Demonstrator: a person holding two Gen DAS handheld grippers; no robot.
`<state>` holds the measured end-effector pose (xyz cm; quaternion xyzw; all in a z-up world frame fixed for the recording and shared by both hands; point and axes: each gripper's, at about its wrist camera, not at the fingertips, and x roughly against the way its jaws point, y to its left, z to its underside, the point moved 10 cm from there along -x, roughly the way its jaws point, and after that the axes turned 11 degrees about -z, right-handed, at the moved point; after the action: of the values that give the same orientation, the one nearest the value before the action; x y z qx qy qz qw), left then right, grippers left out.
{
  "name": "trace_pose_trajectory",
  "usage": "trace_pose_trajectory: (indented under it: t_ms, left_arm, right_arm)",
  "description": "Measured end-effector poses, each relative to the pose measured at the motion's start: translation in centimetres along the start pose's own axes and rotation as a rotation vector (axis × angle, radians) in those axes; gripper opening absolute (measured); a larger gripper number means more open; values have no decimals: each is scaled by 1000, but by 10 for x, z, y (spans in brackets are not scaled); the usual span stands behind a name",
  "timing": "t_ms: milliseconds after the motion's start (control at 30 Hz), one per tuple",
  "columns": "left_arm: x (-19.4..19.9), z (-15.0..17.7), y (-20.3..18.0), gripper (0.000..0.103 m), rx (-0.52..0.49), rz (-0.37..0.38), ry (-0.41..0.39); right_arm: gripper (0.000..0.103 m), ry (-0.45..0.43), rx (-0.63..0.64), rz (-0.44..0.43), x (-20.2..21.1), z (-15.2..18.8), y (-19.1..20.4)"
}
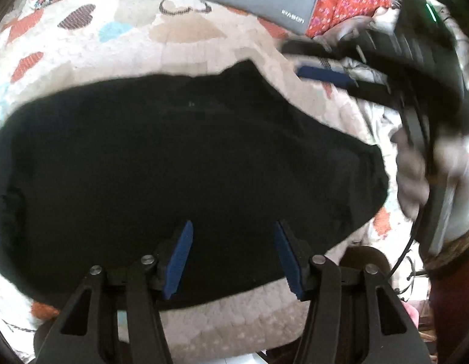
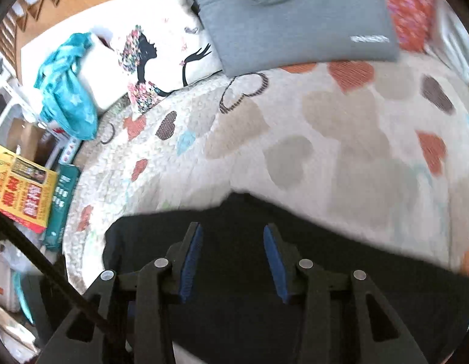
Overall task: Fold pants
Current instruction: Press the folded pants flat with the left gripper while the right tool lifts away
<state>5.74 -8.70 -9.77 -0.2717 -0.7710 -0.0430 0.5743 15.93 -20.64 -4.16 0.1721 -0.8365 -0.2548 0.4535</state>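
The black pants (image 1: 185, 163) lie folded in a flat dark mass on the heart-patterned bedspread (image 1: 179, 42). My left gripper (image 1: 232, 227) is open and empty, its blue pads hovering over the near edge of the pants. My right gripper (image 2: 231, 230) is open and empty above the pants (image 2: 264, 273), near their far edge. In the left wrist view the right gripper (image 1: 325, 72) shows blurred at the upper right, beyond the pants' right end, with the hand that holds it.
A grey folded garment (image 2: 295, 21) lies at the far side of the bed, with red floral cloth (image 2: 407, 3) beside it. A printed pillow (image 2: 161, 57) and teal cloth (image 2: 67, 82) sit at the left. Boxes (image 2: 22, 191) stand off the bed's left edge.
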Motion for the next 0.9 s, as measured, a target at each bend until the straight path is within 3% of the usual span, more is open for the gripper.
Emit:
trace_pose_trajectory:
  t_ms: [100, 133, 167, 200, 267, 367, 500, 600, 633, 733, 833, 867, 900]
  left_arm:
    - [0, 4, 0, 59, 1, 8, -48]
    - [1, 5, -1, 60, 1, 18, -56]
    - [2, 6, 0, 60, 2, 30, -68]
    - [2, 7, 0, 60, 0, 38, -77]
    - [3, 8, 1, 60, -12, 51, -96]
    - [3, 10, 2, 60, -23, 61, -117]
    - [3, 12, 1, 60, -36, 58, -136]
    - [4, 16, -4, 60, -60, 46, -151]
    - [5, 17, -7, 60, -66, 40, -155]
    - [5, 17, -8, 61, -74, 27, -167]
    - [5, 17, -11, 68, -75, 34, -173]
    - [5, 16, -12, 69, -78, 28, -174]
    - [5, 17, -13, 69, -85, 16, -174]
  right_arm:
    - [57, 95, 32, 63, -37, -5, -3]
    - [50, 140, 33, 70, -50, -1, -4]
    - [5, 188, 36, 78, -60, 4, -6]
    - [4, 223, 57, 113, -65, 8, -11]
    - [3, 208, 91, 159, -65, 2, -16]
    - [2, 178, 23, 182, -64, -15, -34]
    - [1, 183, 44, 278, -72, -21, -50]
    - [0, 130, 53, 349, -62, -35, -56]
    - [2, 95, 34, 345, -53, -40, -55]
    - [3, 44, 5, 220, -32, -42, -29]
    - [14, 101, -35, 77, -35, -19, -4]
    - [25, 126, -50, 56, -41, -10, -1]
    - [28, 160, -63, 58, -51, 0, -4]
